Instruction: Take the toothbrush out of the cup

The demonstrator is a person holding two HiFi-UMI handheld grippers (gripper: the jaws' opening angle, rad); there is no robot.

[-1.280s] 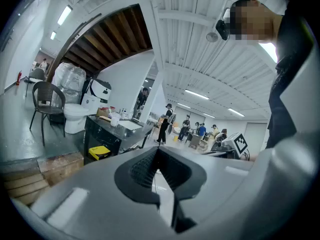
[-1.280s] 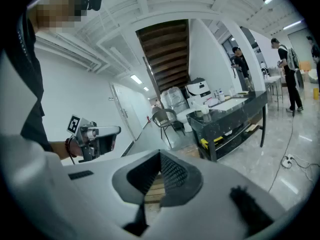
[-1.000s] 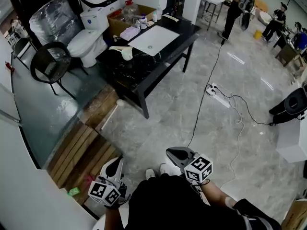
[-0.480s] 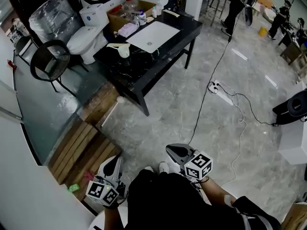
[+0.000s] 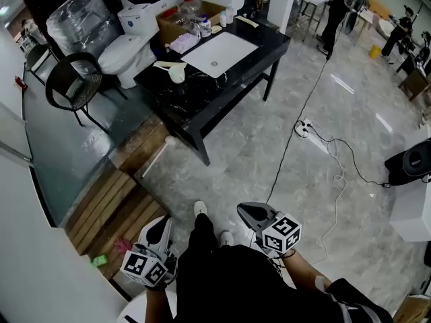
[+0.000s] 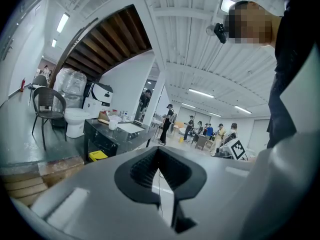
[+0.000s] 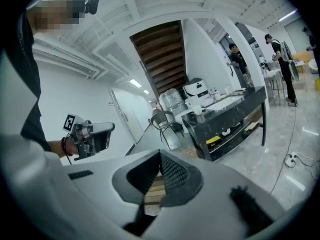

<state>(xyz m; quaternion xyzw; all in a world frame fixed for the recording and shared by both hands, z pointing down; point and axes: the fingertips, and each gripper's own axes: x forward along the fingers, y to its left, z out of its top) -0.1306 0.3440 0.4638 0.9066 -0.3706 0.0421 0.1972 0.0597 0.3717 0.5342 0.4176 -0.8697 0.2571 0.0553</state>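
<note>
A white cup point(image 5: 177, 74) stands on the black table point(image 5: 222, 73), left of the white sink; a pale toothbrush point(image 5: 163, 64) sticks out of it to the left. The cup point(image 6: 113, 124) is small and far off in the left gripper view. Both grippers hang low by the person's body, far from the table. The left gripper point(image 5: 163, 223) is shut with nothing in it, its jaws point(image 6: 157, 152) meeting at the tips. Nothing is held in the right gripper point(image 5: 245, 212) either, and its jaws point(image 7: 160, 157) are shut too.
A toilet point(image 5: 124, 46), a black chair point(image 5: 73, 84) and a cardboard box point(image 5: 190, 19) of bottles stand at the table's far side. A wooden pallet point(image 5: 121, 207) lies at the left. A cable and power strip point(image 5: 313, 134) cross the floor. People point(image 5: 340, 5) stand far back.
The person has stepped forward, with one foot now out in front, and the table sits slightly lower in view. Both grippers stay shut and low.
</note>
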